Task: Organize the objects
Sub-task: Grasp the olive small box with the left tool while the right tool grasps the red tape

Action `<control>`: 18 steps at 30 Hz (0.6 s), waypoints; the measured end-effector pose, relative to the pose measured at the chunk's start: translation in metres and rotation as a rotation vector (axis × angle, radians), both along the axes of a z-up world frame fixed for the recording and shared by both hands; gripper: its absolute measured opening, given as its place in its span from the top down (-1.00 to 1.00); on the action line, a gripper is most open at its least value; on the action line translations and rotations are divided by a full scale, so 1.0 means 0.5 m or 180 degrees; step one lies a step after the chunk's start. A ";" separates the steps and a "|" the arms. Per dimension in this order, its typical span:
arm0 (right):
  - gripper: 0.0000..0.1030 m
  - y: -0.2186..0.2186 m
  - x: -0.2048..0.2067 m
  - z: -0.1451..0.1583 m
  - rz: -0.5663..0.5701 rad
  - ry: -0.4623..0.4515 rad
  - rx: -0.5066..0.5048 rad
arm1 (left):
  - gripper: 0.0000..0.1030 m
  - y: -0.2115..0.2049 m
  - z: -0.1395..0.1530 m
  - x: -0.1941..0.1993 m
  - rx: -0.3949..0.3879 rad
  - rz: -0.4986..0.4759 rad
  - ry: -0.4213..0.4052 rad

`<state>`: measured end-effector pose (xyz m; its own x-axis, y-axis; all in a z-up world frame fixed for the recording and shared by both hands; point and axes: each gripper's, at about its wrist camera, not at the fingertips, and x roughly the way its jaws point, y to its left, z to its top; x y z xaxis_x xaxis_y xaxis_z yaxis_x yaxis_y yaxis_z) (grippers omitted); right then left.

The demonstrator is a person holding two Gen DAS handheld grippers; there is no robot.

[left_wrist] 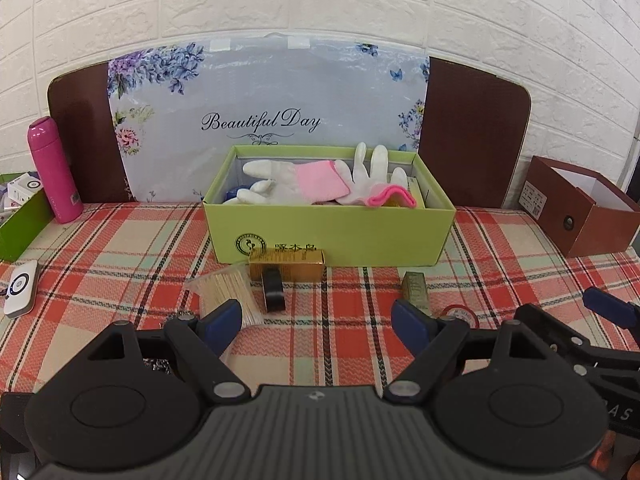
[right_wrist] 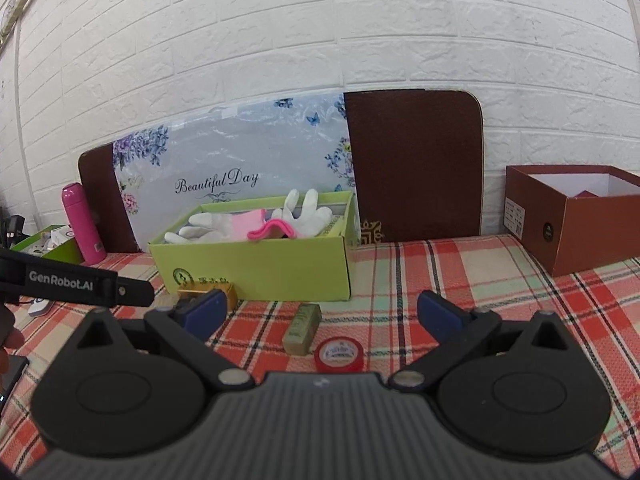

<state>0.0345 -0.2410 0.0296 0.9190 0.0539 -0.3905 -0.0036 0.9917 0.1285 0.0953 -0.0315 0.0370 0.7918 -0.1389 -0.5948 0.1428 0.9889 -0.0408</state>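
Observation:
A light green box holds white gloves with pink cuffs. In front of it on the plaid cloth lie a gold box, a black tape roll, a clear tub of toothpicks, a small olive box and a red round cap. My left gripper is open and empty, just short of these items. My right gripper is open and empty above the olive box and red cap.
A pink bottle and a green tray stand at the left. A brown box stands open at the right. A white device lies at the left. A floral board leans on the brick wall.

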 end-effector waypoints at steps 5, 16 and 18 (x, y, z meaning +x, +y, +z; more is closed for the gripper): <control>-1.00 -0.012 -0.014 -0.042 -0.0029 0.0194 0.0061 | -0.65 0.009 -0.035 0.000 -0.0049 -0.0051 0.0141; -0.61 0.011 0.127 -0.150 0.0216 0.0598 -0.0407 | -0.65 0.023 -0.072 0.012 -0.0223 -0.0179 0.0295; -0.43 0.014 0.155 -0.160 0.0264 0.0613 -0.0445 | -0.65 0.020 -0.072 0.018 -0.0257 -0.0246 0.0287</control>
